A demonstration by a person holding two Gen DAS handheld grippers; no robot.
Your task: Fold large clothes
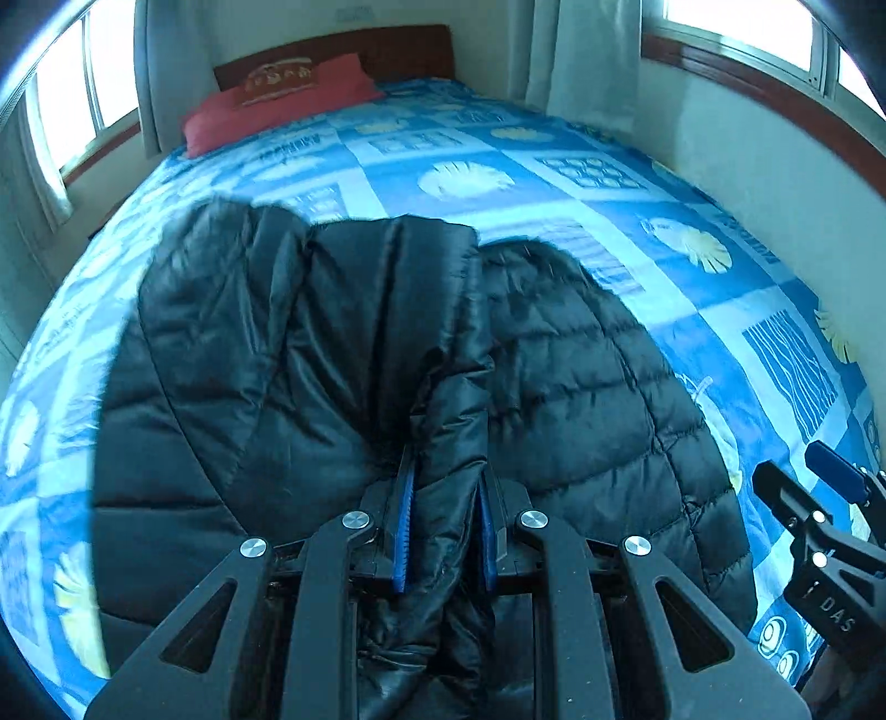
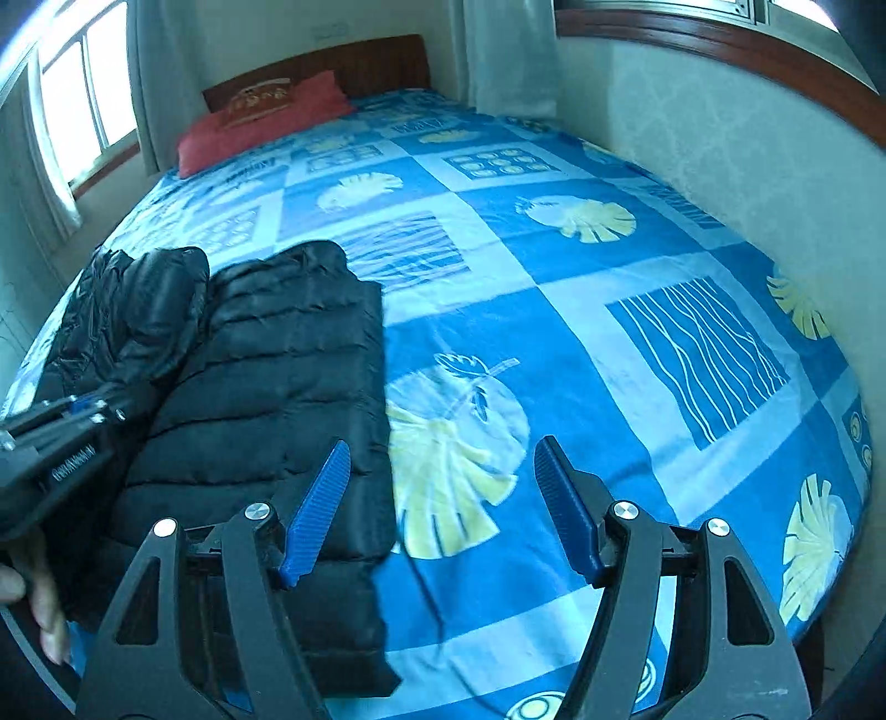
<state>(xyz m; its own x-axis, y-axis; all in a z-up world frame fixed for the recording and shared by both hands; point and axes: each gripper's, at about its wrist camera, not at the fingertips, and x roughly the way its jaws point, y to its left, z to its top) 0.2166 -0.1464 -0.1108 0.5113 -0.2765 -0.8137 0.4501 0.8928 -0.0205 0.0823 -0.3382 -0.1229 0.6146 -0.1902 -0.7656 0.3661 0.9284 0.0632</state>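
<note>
A bed (image 2: 554, 288) with a blue patchwork bedspread printed with pale leaves fills the room, a red pillow (image 1: 282, 105) lying against its wooden headboard (image 1: 410, 50), with curtained windows (image 2: 83, 94) to the left and a plain wall (image 2: 720, 155) hard along the right. A black quilted puffer jacket (image 1: 266, 376) lies spread on the near left part of the bed. The left tongs (image 1: 443, 526) are clamped on a bunched fold of the jacket, lifted between the blue pads. The right tongs (image 2: 443, 509) hang spread wide and empty above the bedspread, just beside the jacket's right edge.
</note>
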